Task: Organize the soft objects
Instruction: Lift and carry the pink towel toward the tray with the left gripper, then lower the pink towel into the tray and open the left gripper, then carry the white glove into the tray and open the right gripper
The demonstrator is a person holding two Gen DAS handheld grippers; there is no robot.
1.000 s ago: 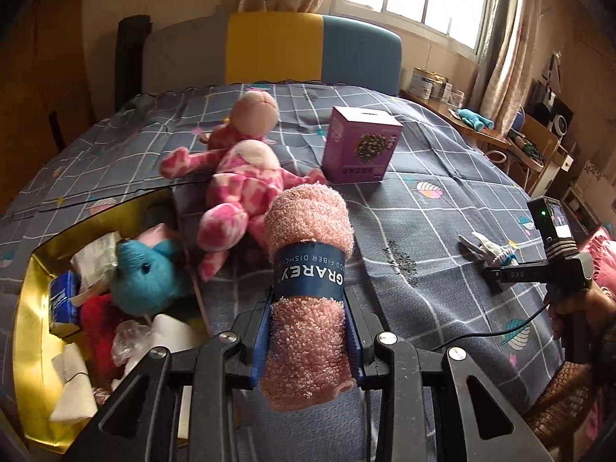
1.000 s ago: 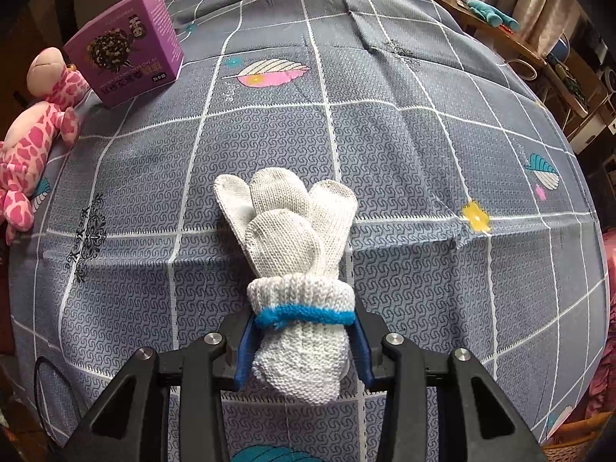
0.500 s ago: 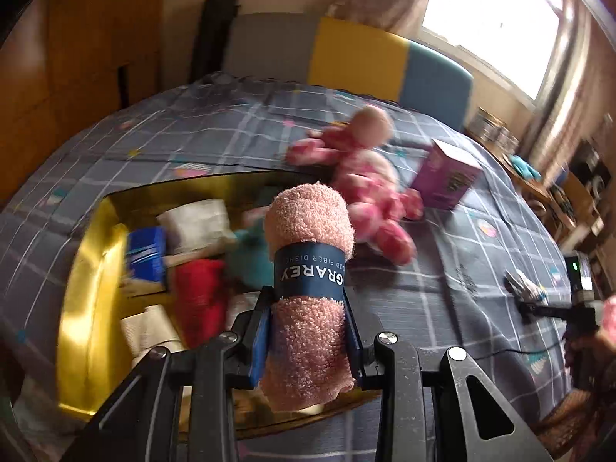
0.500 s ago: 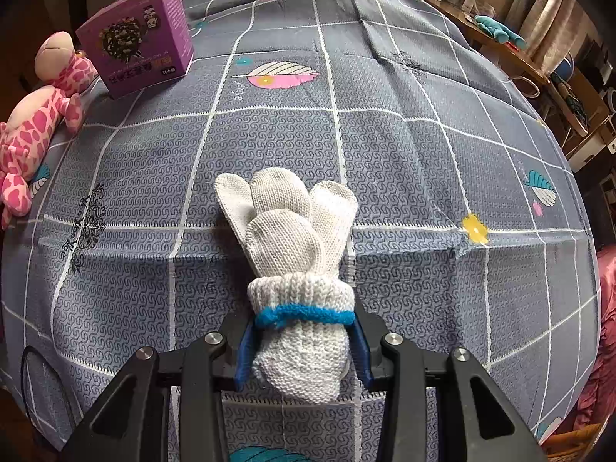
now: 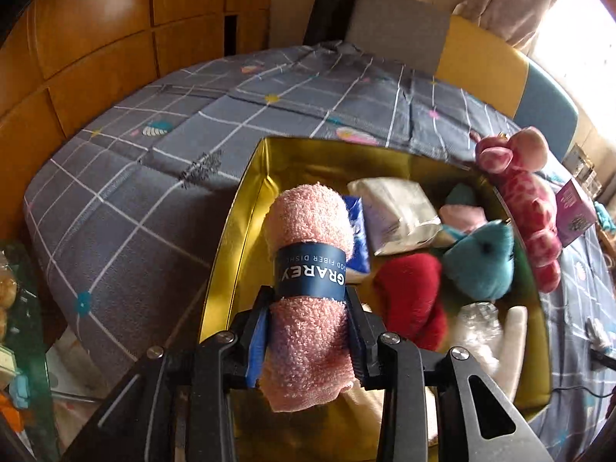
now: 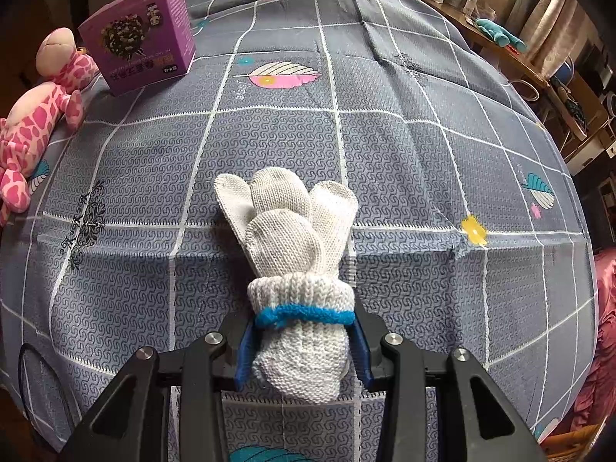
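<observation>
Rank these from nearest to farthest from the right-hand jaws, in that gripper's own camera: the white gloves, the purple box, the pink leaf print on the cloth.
1. White gloves: clamped in the right gripper.
2. Pink leaf print: straight ahead on the cloth.
3. Purple box: farther back, on the left.

The lower end of the pink rolled towel [image 5: 308, 292] is hidden behind the left hand-held gripper [image 5: 308, 331], whose jaws have just been opening slightly with the towel between them; the band's print is only partly readable. Inside the gold box [image 5: 246, 208], a blue packet [image 5: 358, 238] is mostly covered by the towel, and a clear wrapped item [image 5: 477, 315] is too blurred to identify. The pink giraffe toy [image 6: 34, 123] is cut off by the left edge in the right wrist view. The cuff of the white glove bundle [image 6: 296, 254] is partly concealed by the right hand-held gripper [image 6: 300, 354].
</observation>
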